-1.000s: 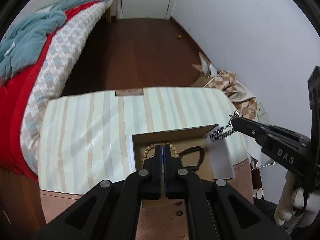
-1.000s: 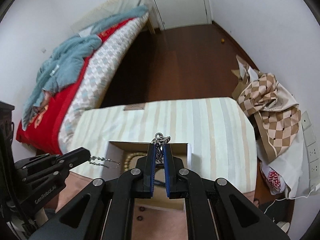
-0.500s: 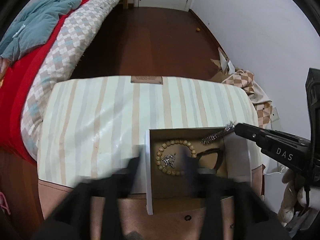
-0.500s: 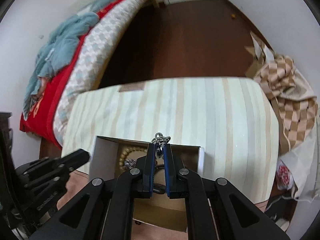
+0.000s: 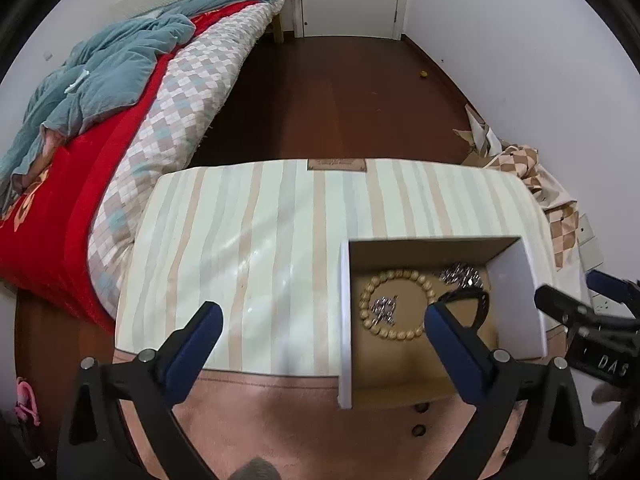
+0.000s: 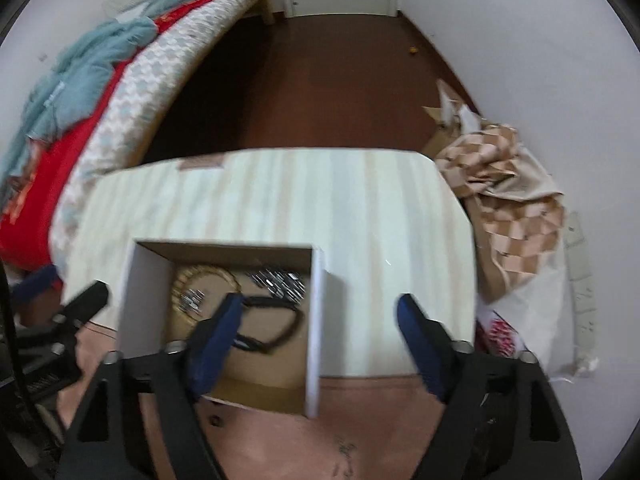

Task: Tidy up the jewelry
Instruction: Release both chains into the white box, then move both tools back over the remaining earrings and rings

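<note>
An open cardboard box [image 5: 516,292] [image 6: 144,300] sits on the striped table top. Inside lie a wooden bead bracelet [image 5: 396,276] [image 6: 200,276], a small silver chain [image 5: 384,306] [image 6: 192,299] within its ring, a second silver chain [image 5: 460,274] [image 6: 278,280] at the back, and a black cord loop [image 5: 480,300] [image 6: 272,322]. My left gripper [image 5: 320,320] is open and empty, straddling the box's left wall. My right gripper [image 6: 320,312] is open and empty above the box's right wall; it also shows in the left wrist view [image 5: 568,300].
The striped table [image 5: 260,240] [image 6: 380,208] has a pink front edge. A bed with red and teal blankets [image 5: 100,92] stands at the left. Checked cloth and cardboard [image 6: 500,184] lie on the floor at the right, by the white wall.
Both grippers opened. The left dropped its small chain inside the bead bracelet; the right released its chain into the back of the box. Both grippers have pulled back.
</note>
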